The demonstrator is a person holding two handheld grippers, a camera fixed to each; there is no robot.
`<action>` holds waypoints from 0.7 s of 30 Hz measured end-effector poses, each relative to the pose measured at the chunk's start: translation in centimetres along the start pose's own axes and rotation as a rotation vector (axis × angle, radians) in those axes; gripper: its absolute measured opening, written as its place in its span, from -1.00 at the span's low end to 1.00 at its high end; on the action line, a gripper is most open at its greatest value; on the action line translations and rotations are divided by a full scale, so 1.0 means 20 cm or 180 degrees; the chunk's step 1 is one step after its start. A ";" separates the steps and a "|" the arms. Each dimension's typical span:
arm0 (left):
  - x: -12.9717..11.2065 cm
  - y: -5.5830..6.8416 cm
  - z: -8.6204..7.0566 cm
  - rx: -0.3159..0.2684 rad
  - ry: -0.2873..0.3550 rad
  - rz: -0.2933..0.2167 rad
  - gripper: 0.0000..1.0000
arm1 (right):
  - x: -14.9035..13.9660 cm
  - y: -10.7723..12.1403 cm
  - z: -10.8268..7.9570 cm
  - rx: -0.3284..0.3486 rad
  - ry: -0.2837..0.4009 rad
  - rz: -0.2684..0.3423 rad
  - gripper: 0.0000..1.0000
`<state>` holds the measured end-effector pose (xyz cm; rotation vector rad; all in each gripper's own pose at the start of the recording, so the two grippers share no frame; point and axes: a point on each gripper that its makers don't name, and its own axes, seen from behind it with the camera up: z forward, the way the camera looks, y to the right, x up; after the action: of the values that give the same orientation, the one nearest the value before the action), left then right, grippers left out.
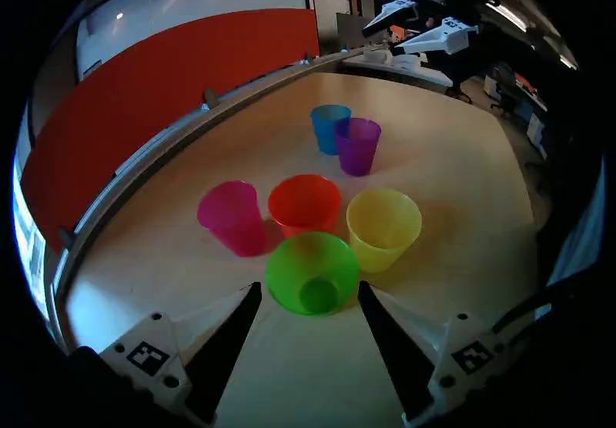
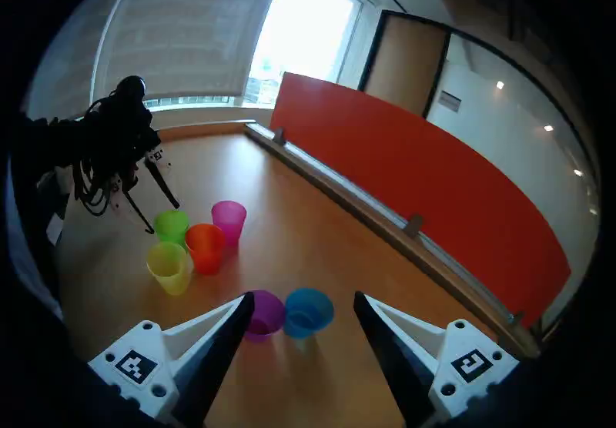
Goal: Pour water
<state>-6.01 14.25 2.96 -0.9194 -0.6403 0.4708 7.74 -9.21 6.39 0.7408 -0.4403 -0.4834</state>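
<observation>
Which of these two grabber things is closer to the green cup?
Left. The left gripper has the green cup right at its open fingertips; the right gripper is across the cluster, by the blue cup and purple cup.

Left gripper view: just past the fingers (image 1: 231, 336), the green cup (image 1: 312, 274) covers the bottom of the orange cup (image 1: 304, 203). Farther out, the purple cup (image 1: 358, 145) blocks one side of the blue cup (image 1: 327, 126).

Right gripper view: one of the right gripper's fingers (image 2: 227, 336) hides the purple cup's edge. The left gripper (image 2: 163, 217), far ahead, is dark and tiny. Can't tell if any cup holds water.
</observation>
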 end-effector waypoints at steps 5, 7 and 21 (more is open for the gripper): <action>-0.01 -0.01 0.03 0.0016 -0.0002 0.0013 0.86 | -0.01 0.00 -0.01 -0.0005 0.0005 -0.0007 1.00; -0.01 -0.01 0.04 0.0013 -0.0002 0.0015 0.86 | -0.01 0.01 -0.01 -0.0009 0.0003 -0.0009 1.00; 0.00 -0.02 0.11 0.0009 0.0014 0.0031 0.86 | -0.03 0.03 0.01 -0.0027 -0.0014 -0.0001 1.00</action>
<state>-7.47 15.24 4.18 -0.9209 -0.6313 0.4781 7.29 -8.56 6.75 0.7318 -0.4419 -0.4869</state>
